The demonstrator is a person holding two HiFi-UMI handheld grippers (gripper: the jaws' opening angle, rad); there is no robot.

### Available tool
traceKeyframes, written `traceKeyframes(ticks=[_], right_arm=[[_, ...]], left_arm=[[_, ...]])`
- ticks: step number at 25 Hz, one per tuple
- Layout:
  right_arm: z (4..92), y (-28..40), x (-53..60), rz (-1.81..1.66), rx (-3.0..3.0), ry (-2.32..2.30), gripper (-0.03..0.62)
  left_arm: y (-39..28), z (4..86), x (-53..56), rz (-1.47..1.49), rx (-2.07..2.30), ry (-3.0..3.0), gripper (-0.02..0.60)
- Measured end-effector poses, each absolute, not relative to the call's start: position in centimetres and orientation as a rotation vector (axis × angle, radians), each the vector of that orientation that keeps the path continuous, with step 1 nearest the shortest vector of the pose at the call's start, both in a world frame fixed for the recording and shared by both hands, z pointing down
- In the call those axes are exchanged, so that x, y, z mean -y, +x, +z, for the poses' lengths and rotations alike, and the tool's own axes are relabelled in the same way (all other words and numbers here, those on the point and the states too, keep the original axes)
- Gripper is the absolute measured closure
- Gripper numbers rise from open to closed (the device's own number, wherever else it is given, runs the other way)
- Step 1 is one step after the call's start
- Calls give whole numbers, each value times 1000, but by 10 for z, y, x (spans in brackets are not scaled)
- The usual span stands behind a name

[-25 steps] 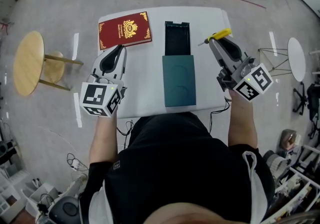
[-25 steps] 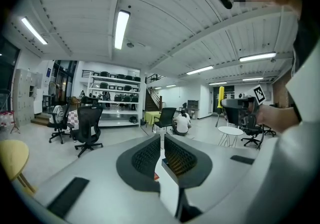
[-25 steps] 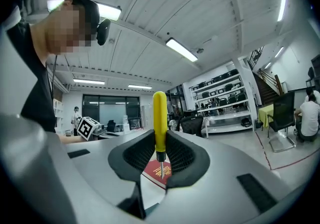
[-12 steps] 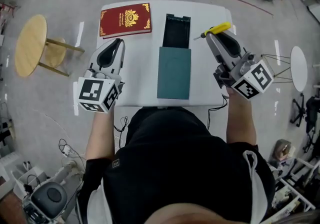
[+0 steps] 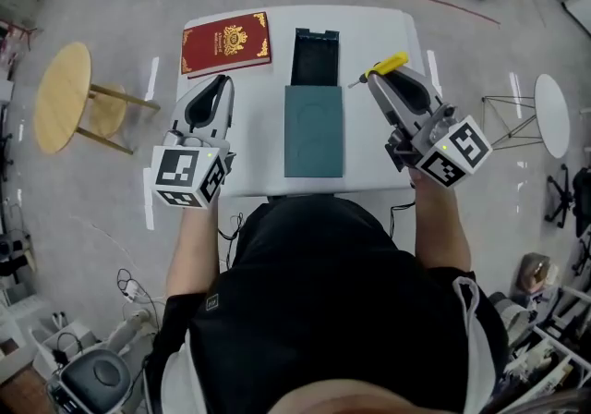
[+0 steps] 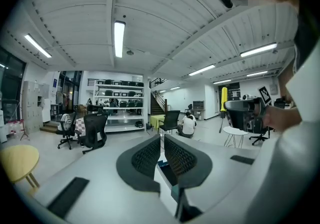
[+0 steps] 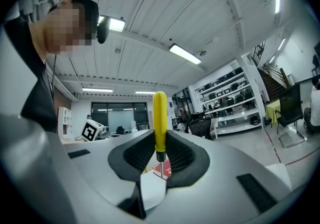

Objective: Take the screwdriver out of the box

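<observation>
Clearly the screwdriver (image 5: 388, 65) is out of the box (image 5: 314, 59): the right gripper (image 5: 374, 79) has its jaws clenched on the lower part of the yellow handle. In the right gripper view the handle stands up above the pads and the thin metal shaft points down below them. From the head view the tool hangs over the far right part of the white worktop (image 5: 365, 146), close to its right edge and well apart from the box. The box lies along the middle of the worktop. Its black tray sits at the far edge with its inside open to view, and a teal cover (image 5: 313, 130) reaches from the tray's near end toward the near edge. A red book (image 5: 226, 42) lies flat in the far left corner. The left gripper (image 5: 220, 84) is held over the left side of the worktop, just nearer than the book. Its jaws are drawn together with at most a sliver between the pads, and it holds nothing. A round wooden stool (image 5: 63, 93) stands on the floor off the left edge.
</observation>
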State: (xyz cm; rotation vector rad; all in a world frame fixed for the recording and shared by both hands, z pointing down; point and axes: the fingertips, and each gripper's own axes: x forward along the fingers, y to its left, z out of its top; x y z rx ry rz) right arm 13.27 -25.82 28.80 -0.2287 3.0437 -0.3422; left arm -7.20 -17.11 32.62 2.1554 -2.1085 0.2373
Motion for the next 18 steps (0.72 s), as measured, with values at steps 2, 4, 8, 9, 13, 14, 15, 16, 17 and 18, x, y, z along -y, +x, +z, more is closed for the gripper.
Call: traceKeyframes(ticks=[2, 4, 8, 9, 13, 14, 15, 16, 17, 18], right_arm=[[288, 130, 257, -352, -3034, -252, 513], [287, 128, 255, -344, -3034, -273, 513], [283, 126, 251, -327, -3040, -277, 513], [283, 125, 250, -329, -3041, -275, 513], [289, 118, 247, -328, -3044, -269, 514], [289, 117, 247, -328, -3046, -269, 514], [289, 117, 248, -330, -3048, -270, 514], [289, 117, 249, -331, -3049, -271, 514], [288, 118, 249, -331, -3049, -272, 514], [287, 119, 250, -330, -3049, -271, 514]], left_arm=[[-76, 328, 170, 247, 2094, 2169, 545], [-81, 328, 169, 243, 2085, 2173, 545], [-81, 322, 171, 232, 2072, 2190, 545], [-82, 321, 171, 232, 2068, 2196, 545], [-88, 326, 170, 231, 2060, 2200, 545], [-90, 327, 170, 230, 2061, 2197, 545], [-91, 326, 170, 227, 2062, 2194, 545], [-91, 325, 170, 225, 2064, 2191, 545], [-90, 324, 170, 223, 2066, 2189, 545], [-89, 323, 170, 222, 2069, 2187, 545]])
